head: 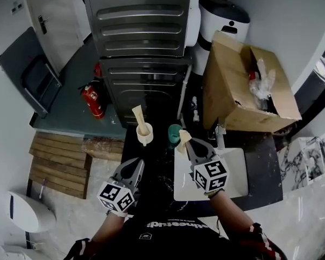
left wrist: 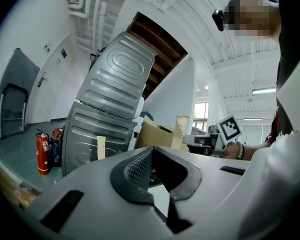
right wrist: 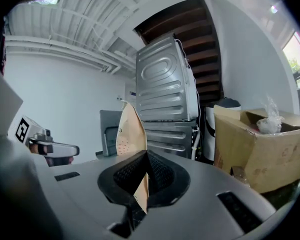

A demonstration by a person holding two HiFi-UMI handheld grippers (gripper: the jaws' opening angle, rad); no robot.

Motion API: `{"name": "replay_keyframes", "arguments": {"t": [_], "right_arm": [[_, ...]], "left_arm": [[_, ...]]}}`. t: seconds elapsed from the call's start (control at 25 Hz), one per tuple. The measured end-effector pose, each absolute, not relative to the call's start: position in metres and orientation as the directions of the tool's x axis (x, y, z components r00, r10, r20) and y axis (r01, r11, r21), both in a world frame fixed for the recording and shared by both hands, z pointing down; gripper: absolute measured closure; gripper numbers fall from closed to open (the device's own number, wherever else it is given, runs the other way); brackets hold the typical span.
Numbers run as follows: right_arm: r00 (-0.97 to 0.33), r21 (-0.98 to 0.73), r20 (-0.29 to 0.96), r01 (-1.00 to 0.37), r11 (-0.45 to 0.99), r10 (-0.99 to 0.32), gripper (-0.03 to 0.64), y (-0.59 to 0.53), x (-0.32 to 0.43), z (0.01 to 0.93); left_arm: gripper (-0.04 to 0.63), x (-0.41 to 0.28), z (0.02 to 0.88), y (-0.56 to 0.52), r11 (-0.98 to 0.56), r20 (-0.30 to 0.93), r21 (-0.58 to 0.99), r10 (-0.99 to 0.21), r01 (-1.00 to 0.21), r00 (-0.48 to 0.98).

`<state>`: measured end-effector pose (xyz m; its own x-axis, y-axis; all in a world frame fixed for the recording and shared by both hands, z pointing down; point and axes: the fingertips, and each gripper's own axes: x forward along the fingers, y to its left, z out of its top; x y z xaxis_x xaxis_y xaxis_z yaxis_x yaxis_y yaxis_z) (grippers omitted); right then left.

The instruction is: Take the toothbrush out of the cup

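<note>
Toothbrush, flat, tan, paper-wrapped

Dark counter bears white cup, teal cup.

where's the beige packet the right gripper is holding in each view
Head view: beige packet just right of centre, sticking out of the right gripper, beside the teal cup.
Left gripper view: probably the pale strip right of centre, left of the marker cube.
Right gripper view: centre, clamped between the jaws.
Shared landmark: ribbed grey metal cabinet.
</note>
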<state>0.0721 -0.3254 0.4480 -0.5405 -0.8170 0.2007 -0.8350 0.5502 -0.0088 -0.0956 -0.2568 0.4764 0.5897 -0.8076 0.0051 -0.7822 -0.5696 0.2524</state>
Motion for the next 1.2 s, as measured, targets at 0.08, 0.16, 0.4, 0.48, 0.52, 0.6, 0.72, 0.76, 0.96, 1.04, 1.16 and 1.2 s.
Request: {"name": "replay_keyframes", "arguments": {"t": [0.08,0.16,0.4,0.48,0.52,0.6,0.72,0.76,0.96,1.04,1.16,1.2], "right_arm": [[-0.541,-0.029,0.189,-0.837,0.546,-0.819,0.580,-0.307,0.076,0.446],[-0.534,-0.050,0.181,-0.844,0.535,-0.826,0.580,-0.292,0.080,0.447],[-0.497,-0.095,0.182,-0.868,0.488,-0.848,0.580,-0.260,0.093,0.465],[-0.492,-0.117,0.197,-0.870,0.478,-0.848,0.580,-0.255,0.096,0.475],[-0.490,-0.120,0.200,-0.872,0.475,-0.848,0.580,-0.253,0.097,0.478],[-0.487,-0.119,0.198,-0.873,0.472,-0.851,0.580,-0.253,0.098,0.478],[-0.487,-0.121,0.189,-0.873,0.472,-0.853,0.580,-0.253,0.100,0.475],[-0.487,-0.123,0.188,-0.873,0.471,-0.853,0.580,-0.253,0.101,0.475],[-0.479,-0.118,0.194,-0.877,0.465,-0.856,0.580,-0.251,0.101,0.477],[-0.483,-0.125,0.191,-0.876,0.467,-0.855,0.580,-0.250,0.100,0.477],[-0.486,-0.125,0.192,-0.874,0.471,-0.852,0.580,-0.251,0.097,0.477],[-0.487,-0.122,0.193,-0.873,0.472,-0.852,0.580,-0.251,0.096,0.477]], "left_arm": [[0.580,-0.089,0.474,-0.258,-0.582,-0.004,0.248,-0.800,-0.775,0.600],[0.580,-0.083,0.472,-0.259,-0.591,-0.011,0.246,-0.794,-0.768,0.608],[0.580,-0.069,0.473,-0.258,-0.614,-0.010,0.245,-0.776,-0.751,0.631],[0.580,-0.068,0.476,-0.258,-0.613,-0.005,0.257,-0.774,-0.747,0.634],[0.580,-0.068,0.477,-0.258,-0.612,-0.006,0.266,-0.773,-0.745,0.634],[0.580,-0.069,0.478,-0.259,-0.611,-0.009,0.273,-0.774,-0.743,0.633],[0.580,-0.066,0.477,-0.258,-0.613,-0.011,0.261,-0.774,-0.746,0.633],[0.580,-0.066,0.476,-0.258,-0.613,-0.011,0.251,-0.776,-0.749,0.631],[0.578,-0.067,0.473,-0.257,-0.613,-0.009,0.174,-0.784,-0.771,0.621],[0.577,-0.069,0.472,-0.257,-0.611,-0.020,0.175,-0.787,-0.772,0.617],[0.463,-0.070,0.473,-0.260,-0.609,-0.026,0.189,-0.788,-0.771,0.616],[0.426,-0.071,0.473,-0.260,-0.608,-0.027,0.193,-0.788,-0.770,0.616]]}}
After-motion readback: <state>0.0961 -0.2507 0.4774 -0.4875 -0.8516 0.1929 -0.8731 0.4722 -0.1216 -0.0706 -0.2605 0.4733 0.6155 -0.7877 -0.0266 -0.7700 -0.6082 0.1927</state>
